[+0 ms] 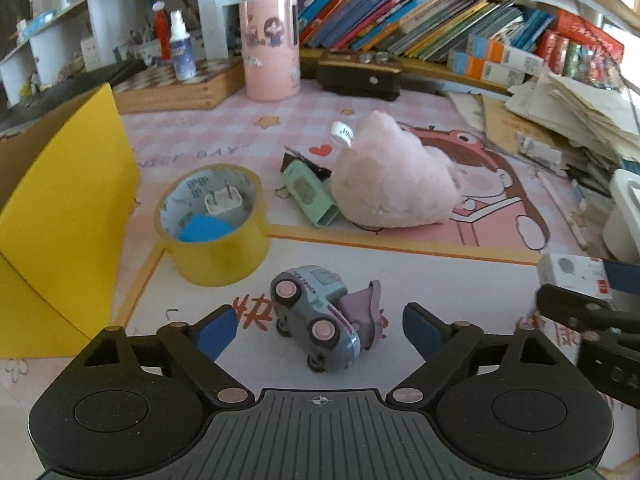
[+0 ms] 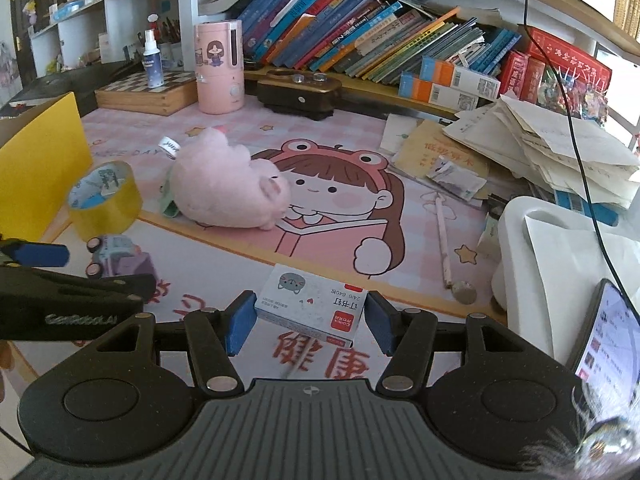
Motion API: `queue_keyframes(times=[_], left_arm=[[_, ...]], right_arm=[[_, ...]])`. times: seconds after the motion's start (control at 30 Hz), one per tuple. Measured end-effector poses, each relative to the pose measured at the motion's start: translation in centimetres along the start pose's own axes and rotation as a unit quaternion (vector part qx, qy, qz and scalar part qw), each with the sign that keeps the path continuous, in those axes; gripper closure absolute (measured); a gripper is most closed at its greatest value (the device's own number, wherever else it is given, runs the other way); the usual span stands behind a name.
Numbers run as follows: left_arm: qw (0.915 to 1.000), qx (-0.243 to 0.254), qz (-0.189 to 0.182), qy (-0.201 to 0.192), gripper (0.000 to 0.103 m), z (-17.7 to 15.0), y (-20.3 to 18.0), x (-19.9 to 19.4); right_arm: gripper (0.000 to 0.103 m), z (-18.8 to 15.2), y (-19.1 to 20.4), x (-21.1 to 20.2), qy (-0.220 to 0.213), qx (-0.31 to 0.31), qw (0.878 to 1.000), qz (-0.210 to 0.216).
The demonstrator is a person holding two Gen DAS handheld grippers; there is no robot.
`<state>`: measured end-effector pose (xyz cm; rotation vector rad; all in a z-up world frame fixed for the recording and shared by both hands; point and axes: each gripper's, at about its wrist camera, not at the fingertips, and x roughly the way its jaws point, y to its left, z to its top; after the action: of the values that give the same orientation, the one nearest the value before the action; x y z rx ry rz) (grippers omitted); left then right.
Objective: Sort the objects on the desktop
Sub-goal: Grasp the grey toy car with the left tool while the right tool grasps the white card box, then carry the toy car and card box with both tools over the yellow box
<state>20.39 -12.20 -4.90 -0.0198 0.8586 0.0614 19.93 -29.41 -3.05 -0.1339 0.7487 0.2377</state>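
Bookshelves back a cluttered tabletop (image 2: pixel 224 276). Right gripper (image 2: pixel 306 322) jaws pinch a staple box (image 2: pixel 310 306); left gripper (image 1: pixel 320 326) jaws spread around a toy truck (image 1: pixel 316 316). Sorting looks barely begun: tape roll (image 1: pixel 214 224), plush (image 1: pixel 392 180) remain.

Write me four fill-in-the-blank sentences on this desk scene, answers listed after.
1. The right gripper is shut on a small ____ of staples.
2. The toy car lies on its ____.
3. The tape roll is coloured ____.
4. A white plug sits inside the ____ roll.

Missing words: box; side; yellow; tape
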Motion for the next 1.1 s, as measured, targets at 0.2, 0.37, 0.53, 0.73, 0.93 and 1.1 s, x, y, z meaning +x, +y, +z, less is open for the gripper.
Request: queue_keyframes(times=[0.2, 0.37, 0.53, 0.73, 0.93, 1.1], left_arm=[[0.9999, 0.005, 0.009, 0.012, 0.03, 0.1, -0.5, 1.3], [0.9999, 0.003, 0.003, 0.014, 0.059, -0.2, -0.3, 1.3], [0.9999, -0.015, -0.004, 0.005, 0.061, -0.1, 0.4, 0.4], [0.9992, -0.035, 0.0, -0.021, 0.061, 0.0, 1.5, -2.0], [0.9974, -0.058, 0.002, -0.043, 0.061, -0.3, 2.8, -4.3], [0.9963, -0.067, 0.014, -0.051, 0.061, -1.3, 3.9, -5.7]], right_arm=[[0.046, 0.2, -0.6, 0.8, 0.009, -0.002, 1.0, 0.01], [0.046, 0.2, -0.7, 1.0, 0.011, -0.004, 1.0, 0.02], [0.046, 0.3, -0.4, 0.9, 0.008, -0.008, 0.999, 0.03], [0.046, 0.5, 0.5, 0.8, 0.003, -0.011, 0.999, 0.051], [0.046, 0.9, 2.1, 0.7, 0.003, -0.025, 0.996, 0.085], [0.046, 1.0, 4.0, 0.6, 0.006, -0.047, 0.992, 0.114]])
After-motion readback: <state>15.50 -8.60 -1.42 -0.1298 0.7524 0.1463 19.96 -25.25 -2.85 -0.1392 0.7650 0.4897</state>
